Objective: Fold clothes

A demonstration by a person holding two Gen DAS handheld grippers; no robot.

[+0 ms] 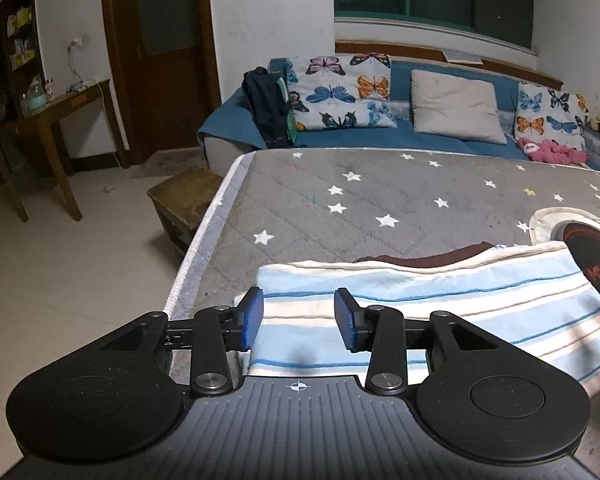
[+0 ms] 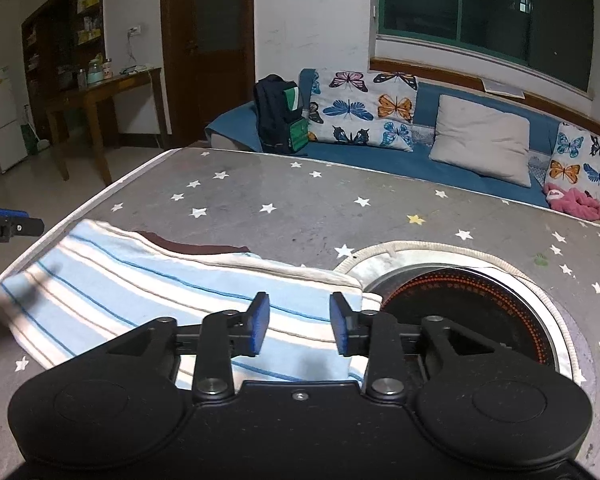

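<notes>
A folded blue-and-white striped garment (image 1: pixel 440 304) lies on the grey star-patterned table (image 1: pixel 340 200), with a dark brown cloth (image 1: pixel 420 258) showing at its far edge. My left gripper (image 1: pixel 299 318) is open and empty just above the garment's left end. In the right wrist view the same garment (image 2: pixel 160 292) lies across the table (image 2: pixel 300 200), and my right gripper (image 2: pixel 299 322) is open and empty above its right end. The left gripper's tip (image 2: pixel 8 226) shows at the left edge of the right wrist view.
A round black induction hob (image 2: pixel 468 312) is set into the table just right of the garment. A wooden stool (image 1: pixel 184 196) stands by the table's left side. A blue sofa (image 1: pixel 380 128) with pillows and a backpack (image 1: pixel 270 108) lies behind. A wooden desk (image 1: pixel 48 120) stands at far left.
</notes>
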